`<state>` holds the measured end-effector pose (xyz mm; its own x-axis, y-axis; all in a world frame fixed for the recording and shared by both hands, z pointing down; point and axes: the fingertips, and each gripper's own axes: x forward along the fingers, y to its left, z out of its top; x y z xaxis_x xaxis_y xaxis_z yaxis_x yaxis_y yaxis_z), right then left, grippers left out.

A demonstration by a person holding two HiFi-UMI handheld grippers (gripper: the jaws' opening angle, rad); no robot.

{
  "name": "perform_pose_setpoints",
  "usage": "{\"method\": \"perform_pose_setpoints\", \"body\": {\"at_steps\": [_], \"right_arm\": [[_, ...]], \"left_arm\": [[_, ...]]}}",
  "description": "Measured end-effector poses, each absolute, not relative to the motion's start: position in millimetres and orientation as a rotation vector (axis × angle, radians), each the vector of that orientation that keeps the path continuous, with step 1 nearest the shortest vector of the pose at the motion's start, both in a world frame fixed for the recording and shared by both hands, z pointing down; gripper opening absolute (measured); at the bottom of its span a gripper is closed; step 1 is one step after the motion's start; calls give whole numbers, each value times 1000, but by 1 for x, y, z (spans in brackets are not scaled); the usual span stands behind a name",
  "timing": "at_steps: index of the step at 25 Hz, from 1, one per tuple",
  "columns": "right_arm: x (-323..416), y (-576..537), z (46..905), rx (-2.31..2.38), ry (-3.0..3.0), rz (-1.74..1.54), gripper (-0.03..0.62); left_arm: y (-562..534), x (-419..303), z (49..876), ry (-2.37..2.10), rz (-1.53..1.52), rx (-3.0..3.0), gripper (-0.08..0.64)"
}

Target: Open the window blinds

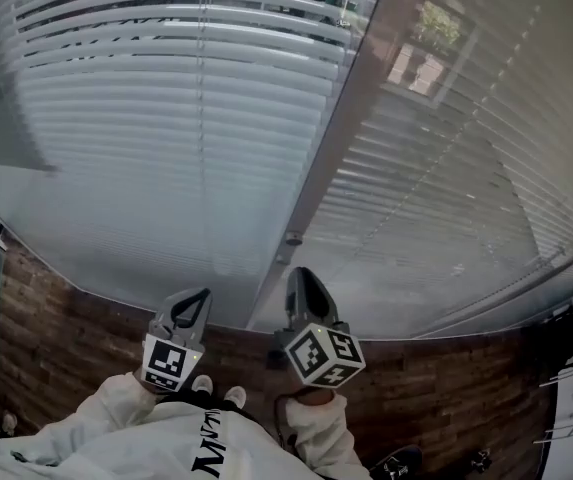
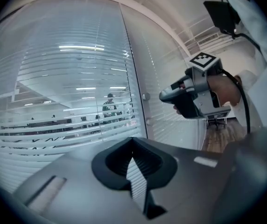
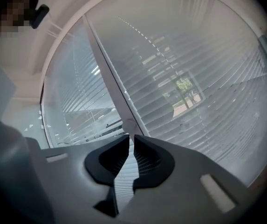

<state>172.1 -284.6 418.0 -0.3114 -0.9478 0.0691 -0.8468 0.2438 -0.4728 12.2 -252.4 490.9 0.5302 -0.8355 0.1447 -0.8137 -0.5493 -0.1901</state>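
White sweatshirt (image 1: pixel 166 448) at frame bottom; window blinds (image 1: pixel 166 148) fill the glass either side of a centre post (image 1: pixel 326 158). Left gripper (image 1: pixel 197 296), fingers pressed together, hangs beside right gripper (image 1: pixel 301 274), fingers barely parted and empty, just short of the post's knob (image 1: pixel 293 238); squaring up before pinching looks wise.

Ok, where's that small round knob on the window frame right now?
In the head view the round knob sits low on the window frame between the left blind and the right blind, just ahead of the right gripper.
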Motion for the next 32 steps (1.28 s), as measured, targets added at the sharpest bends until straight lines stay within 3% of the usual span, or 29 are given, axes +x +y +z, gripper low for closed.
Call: {"method": "perform_pose_setpoints", "body": {"at_steps": [3,13,32], "right_arm": [[189,-268,435,-1747,2263,-620,9],[206,-176,501,-1978,2137,-626,0],[63,-45,503,-2194,2028,-496,0]], "left_arm": [[-250,16,488,1405,-369,-2652,0],[-228,23,472,1212,-304,-2703,0],[-123,-110,487,1037,-202,-2815,0]]}}
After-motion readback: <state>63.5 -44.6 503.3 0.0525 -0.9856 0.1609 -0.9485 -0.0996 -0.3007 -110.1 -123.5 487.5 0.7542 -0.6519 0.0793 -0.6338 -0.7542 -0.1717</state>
